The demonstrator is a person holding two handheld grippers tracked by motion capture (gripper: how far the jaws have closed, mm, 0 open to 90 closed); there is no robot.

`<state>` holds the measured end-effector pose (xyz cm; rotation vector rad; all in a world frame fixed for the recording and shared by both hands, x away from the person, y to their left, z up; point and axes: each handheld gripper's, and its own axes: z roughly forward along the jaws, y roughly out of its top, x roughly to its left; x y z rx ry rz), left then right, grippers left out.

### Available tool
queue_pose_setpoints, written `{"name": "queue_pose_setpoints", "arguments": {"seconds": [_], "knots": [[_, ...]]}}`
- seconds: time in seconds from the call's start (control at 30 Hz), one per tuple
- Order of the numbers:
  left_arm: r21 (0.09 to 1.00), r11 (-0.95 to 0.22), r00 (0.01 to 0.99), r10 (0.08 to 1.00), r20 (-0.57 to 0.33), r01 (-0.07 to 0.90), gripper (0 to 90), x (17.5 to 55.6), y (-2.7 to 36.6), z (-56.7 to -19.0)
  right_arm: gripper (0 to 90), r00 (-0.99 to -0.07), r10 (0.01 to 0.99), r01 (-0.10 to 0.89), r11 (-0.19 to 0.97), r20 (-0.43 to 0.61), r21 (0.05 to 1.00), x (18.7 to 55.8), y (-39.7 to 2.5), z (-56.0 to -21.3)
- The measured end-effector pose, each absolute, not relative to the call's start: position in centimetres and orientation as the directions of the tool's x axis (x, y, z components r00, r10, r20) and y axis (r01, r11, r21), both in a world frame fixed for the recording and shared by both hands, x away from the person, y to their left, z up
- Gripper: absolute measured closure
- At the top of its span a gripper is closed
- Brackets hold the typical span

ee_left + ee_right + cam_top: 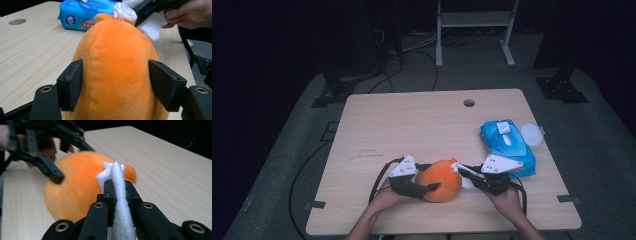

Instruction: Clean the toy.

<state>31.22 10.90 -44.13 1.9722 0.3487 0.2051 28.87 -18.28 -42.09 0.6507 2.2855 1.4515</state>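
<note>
An orange plush toy (443, 182) rests on the wooden table (412, 125) near its front edge. My left gripper (428, 178) is shut on the toy, its two black pads pressing the plush's sides (115, 75). My right gripper (460, 170) comes in from the right, shut on a white wipe (118, 177). The wipe's bunched end touches the toy's small nub at the right end (123, 12). In the right gripper view the plush toy (75, 187) lies just beyond the wipe, and the left gripper's (53, 173) black linkage reaches over it.
A blue pack of wet wipes (507, 142) lies to the right of the toy, behind my right hand, with a round white lid (532, 134) beside it. A cable hole (469, 103) sits near the table's far edge. A white metal frame (474, 22) stands on the floor beyond.
</note>
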Motion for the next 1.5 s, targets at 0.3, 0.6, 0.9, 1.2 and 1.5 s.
{"name": "queue_pose_setpoints", "arguments": {"seconds": [0.3, 0.6, 0.9, 1.2, 1.5], "knots": [[0.904, -0.38, 0.931, 0.361, -0.047, 0.194, 30.7, 31.6, 12.1, -44.1, 82.3, -0.845, 0.531, 0.168, 0.386, -0.07, 0.907, 28.5, -17.3, -42.0], [0.898, -0.367, 0.913, 0.398, -0.085, 0.244, 30.6, 31.8, 12.3, -44.2, 82.3, -0.872, 0.483, 0.138, 0.41, -0.086, 0.901, 27.4, -15.9, -42.2], [0.9, -0.383, 0.922, 0.385, -0.048, 0.207, 30.0, 31.3, 11.9, -44.0, 82.3, -0.84, 0.542, 0.228, 0.383, -0.018, 0.895, 28.4, -17.7, -43.5], [0.89, -0.453, 0.947, 0.306, 0.098, 0.054, 31.9, 29.5, 9.7, -43.5, 82.3, -0.839, 0.544, 0.179, 0.308, -0.019, 0.935, 28.6, -17.7, -41.4], [0.903, -0.411, 0.932, 0.36, 0.035, 0.125, 26.9, 30.0, 9.8, -43.5, 82.3, -0.821, 0.569, 0.263, 0.311, 0.042, 0.913, 28.8, -19.2, -42.8]]}}
